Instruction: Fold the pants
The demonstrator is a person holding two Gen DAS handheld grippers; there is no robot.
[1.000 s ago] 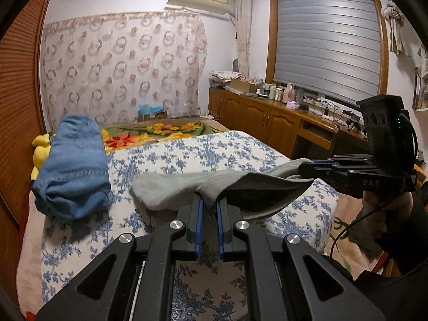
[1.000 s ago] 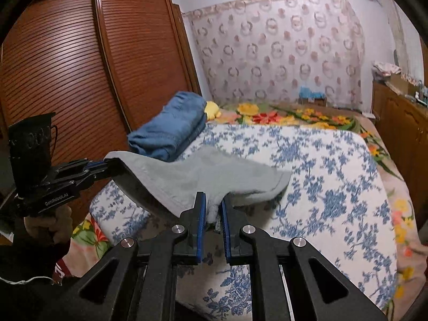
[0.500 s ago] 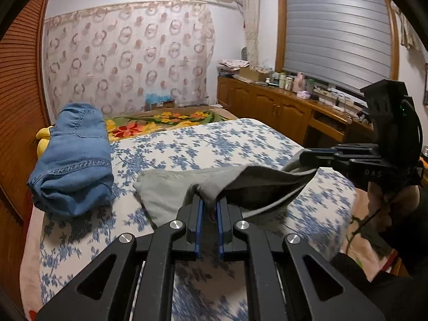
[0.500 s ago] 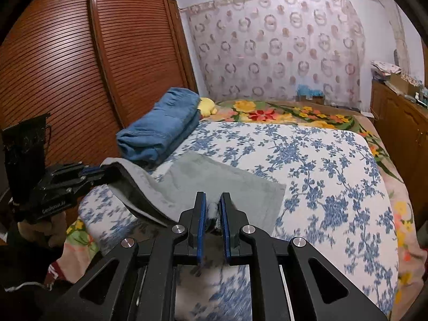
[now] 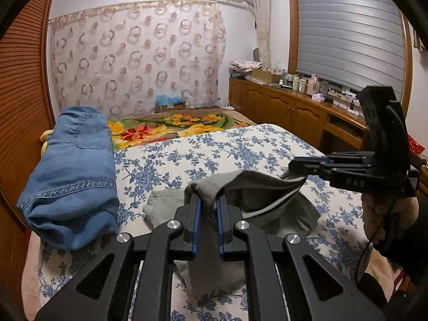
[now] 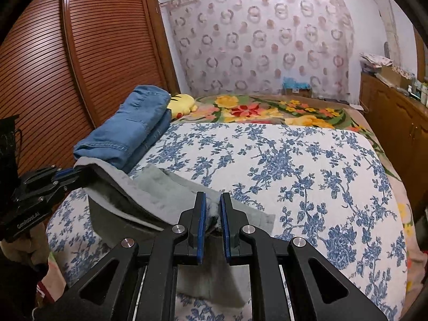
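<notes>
Pants: my grey pants [image 5: 256, 187] are soft and floppy, so they bend and sag wherever I do not hold them.
How they feel: I think they are light, thick and a bit fuzzy inside, not slippery and not easy to break.
Where to hold: I think the best place is the edge of the cloth, one spot for each of my tongs, far enough apart that the cloth hangs flat between them.
Left tongs: my left tongs [image 5: 208, 206] are nearly shut and pinch a bunched bit of the grey cloth.
Right tongs: my right tongs [image 6: 213, 208] are nearly shut too and pinch another bit of the same edge.
Looks: the pants are plain grey, darker on the inside, with one layer already lying over another.
Where they are: part of them lies on the bed [image 6: 307, 165] near the front edge, and the part I hold is lifted up above it.
The fold: the lifted edge makes a sagging bridge between my two tongs, with a hollow under it.
Not sure: I cannot tell which end is the waist and which is the legs, because the cloth is too bunched up.
Next to them: a folded pair of blue jeans [image 5: 72, 171] sits on the bed just beside my grey pants, near the brown wardrobe [image 6: 53, 67].
What to watch: if I pull too hard, I think the bottom layer will slide and wrinkle.
</notes>
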